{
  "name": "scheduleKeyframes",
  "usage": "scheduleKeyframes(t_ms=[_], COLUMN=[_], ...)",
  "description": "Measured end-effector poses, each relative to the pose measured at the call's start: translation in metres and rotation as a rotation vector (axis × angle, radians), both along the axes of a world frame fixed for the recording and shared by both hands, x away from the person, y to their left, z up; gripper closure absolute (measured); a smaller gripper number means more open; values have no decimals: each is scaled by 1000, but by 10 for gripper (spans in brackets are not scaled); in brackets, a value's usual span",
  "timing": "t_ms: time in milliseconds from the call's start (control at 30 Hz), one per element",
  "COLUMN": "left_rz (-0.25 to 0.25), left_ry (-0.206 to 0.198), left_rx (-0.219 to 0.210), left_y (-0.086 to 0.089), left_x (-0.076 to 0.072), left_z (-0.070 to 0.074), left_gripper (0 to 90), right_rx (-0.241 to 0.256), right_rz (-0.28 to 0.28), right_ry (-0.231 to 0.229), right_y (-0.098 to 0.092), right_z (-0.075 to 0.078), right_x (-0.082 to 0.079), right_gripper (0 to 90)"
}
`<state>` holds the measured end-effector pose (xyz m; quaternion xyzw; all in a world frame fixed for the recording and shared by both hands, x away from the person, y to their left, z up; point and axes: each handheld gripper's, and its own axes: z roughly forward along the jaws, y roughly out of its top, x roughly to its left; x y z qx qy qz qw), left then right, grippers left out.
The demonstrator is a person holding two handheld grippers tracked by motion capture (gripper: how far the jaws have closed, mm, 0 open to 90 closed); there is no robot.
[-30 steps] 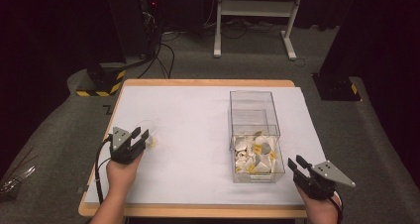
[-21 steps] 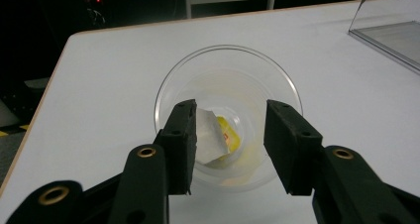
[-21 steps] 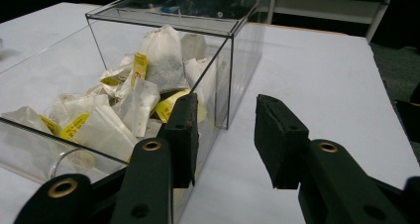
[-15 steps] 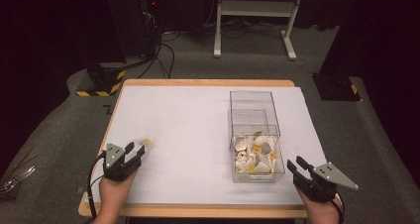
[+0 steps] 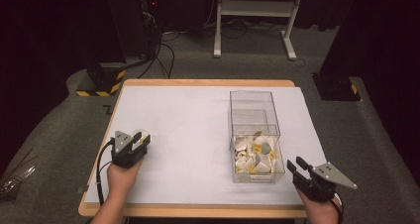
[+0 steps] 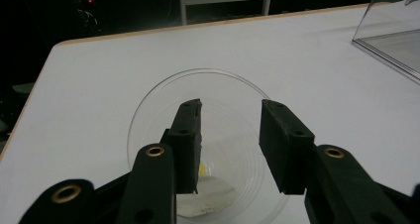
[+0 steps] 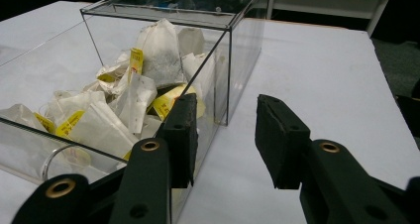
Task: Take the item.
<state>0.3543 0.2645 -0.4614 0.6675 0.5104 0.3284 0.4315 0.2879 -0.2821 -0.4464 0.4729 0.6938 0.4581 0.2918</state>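
Note:
A clear round dish (image 6: 163, 92) lies on the white table near its left edge, seen as a faint disc (image 5: 143, 133) in the high view. A white tea bag with a yellow tag (image 6: 210, 187) rests in it. My left gripper (image 6: 230, 110) hovers open just over the dish, with nothing between the jaws; the high view puts my left gripper (image 5: 134, 140) at the dish's near side. A clear plastic box (image 5: 253, 110) at the right holds several tea bags (image 7: 158, 50) in its near end. My right gripper (image 7: 225, 102) is open beside the box's near right corner.
The table's wooden edge (image 5: 198, 211) runs just behind both hands. The far half of the box (image 5: 250, 107) holds nothing. Beyond the table are a dark stand with cables (image 5: 143, 16) and a white frame (image 5: 252, 16) on the floor.
My left gripper drew back toward the near edge, then came forward a little over the dish. The right gripper and the box have not moved.

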Motion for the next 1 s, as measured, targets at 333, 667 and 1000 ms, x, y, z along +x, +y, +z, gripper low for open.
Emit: scheduleKeyframes(t_ms=[333,667,1000], left_rz=[9,3,-63], left_ry=[-4,-61,-33], left_rx=[-17,-41,-13], left_y=[7,10,-19], left_x=[19,8,-32], left_z=[13,22,2], left_gripper=[598,537,522], right_rx=[4,3,21], right_rz=[-3,5,21], right_ry=[0,-4,-11], right_y=[-2,1,0], right_z=[-1,-1,2], right_x=[1,0,-7], right_gripper=[611,609,580])
